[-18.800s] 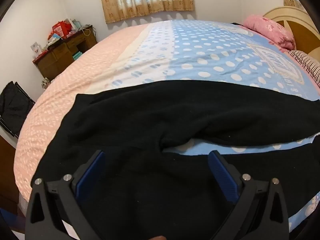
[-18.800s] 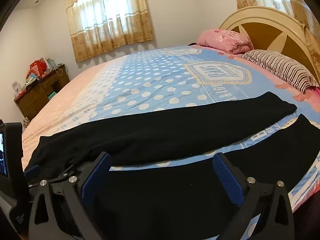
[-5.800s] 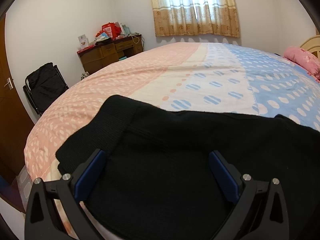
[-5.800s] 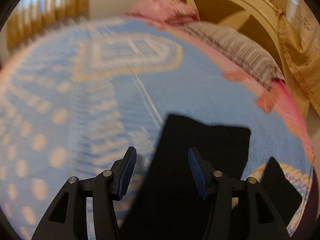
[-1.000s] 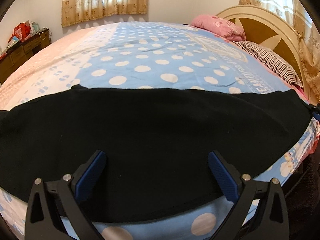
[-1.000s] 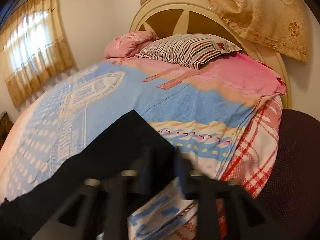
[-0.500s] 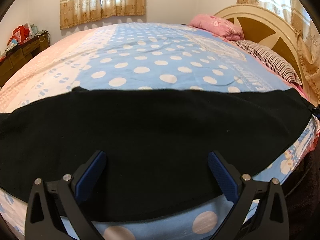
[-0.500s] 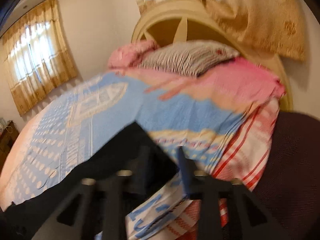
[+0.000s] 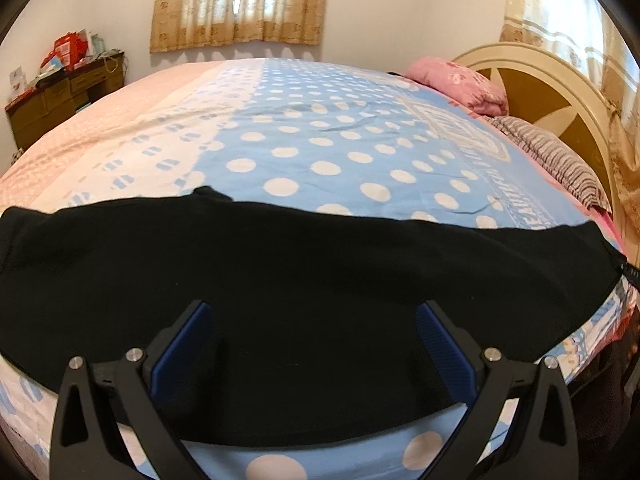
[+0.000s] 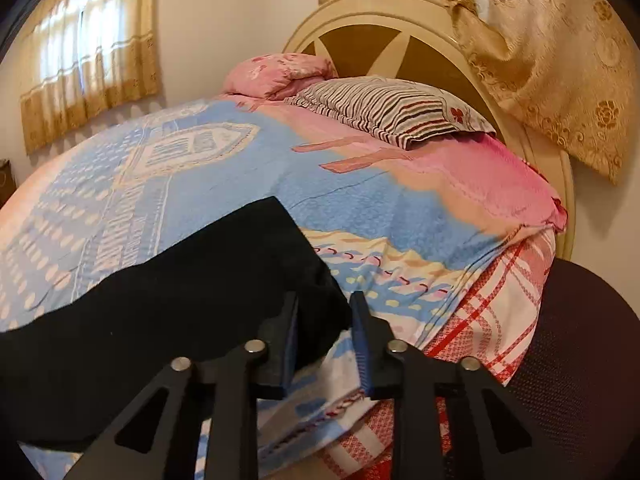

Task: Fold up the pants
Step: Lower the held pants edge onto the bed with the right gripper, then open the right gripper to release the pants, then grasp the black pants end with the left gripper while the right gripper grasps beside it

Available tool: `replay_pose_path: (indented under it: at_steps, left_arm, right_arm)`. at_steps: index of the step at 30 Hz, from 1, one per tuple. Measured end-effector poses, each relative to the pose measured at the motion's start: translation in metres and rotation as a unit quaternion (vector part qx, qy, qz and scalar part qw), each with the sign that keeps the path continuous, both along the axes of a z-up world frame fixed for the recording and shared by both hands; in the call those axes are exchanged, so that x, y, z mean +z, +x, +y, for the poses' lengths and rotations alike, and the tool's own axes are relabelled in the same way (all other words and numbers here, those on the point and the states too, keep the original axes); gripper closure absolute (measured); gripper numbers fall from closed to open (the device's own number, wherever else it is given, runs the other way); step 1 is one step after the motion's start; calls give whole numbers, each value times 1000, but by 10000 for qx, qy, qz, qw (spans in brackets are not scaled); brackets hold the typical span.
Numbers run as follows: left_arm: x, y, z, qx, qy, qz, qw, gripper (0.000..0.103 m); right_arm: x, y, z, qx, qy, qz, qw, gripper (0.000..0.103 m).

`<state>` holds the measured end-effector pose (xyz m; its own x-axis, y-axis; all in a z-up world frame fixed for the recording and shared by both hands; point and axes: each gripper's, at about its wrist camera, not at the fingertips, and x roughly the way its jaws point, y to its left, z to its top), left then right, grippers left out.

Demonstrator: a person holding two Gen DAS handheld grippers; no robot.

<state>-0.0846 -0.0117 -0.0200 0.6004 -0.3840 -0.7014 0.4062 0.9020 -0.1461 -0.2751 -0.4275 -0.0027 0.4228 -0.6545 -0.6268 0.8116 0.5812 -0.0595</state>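
Black pants lie in a long band across the near side of the bed, legs laid together. My left gripper hovers over their middle, wide open, with nothing between its blue pads. In the right wrist view the leg end of the pants reaches the bed's corner. My right gripper straddles that corner. Its jaws are closing with the black fabric between them, and a narrow gap still shows between the pads.
The dotted blue and pink bedspread stretches beyond the pants. A striped pillow and a pink bundle lie by the headboard. A dark chair stands at the bed's corner. A cluttered wooden desk stands far left.
The right gripper's jaws spread apart and have come together again around the pants' leg corner. The left gripper has drawn back and up a little, still open.
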Motion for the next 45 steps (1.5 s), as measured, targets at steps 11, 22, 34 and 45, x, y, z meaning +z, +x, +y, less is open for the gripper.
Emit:
replay_pose_path:
  at_steps: [11,22,34,45]
  left_arm:
    - [11,15,48,608,-297,-119,9976,0]
    - [7,26,83,1083,-353,-38,9935,0]
    - [-4,28,77,837,-293,60,9960,0]
    - [-3,25,53,462,-113,4,9989,0]
  right_arm:
    - [76,64,135,2455,-492,-991,9631,91]
    - [-48,161,318,4883,-553,255,8705,90]
    - [-9,142,280,5166,513,-973,8491,55]
    - [-58,239,225,4328,1593,-378,8865,100]
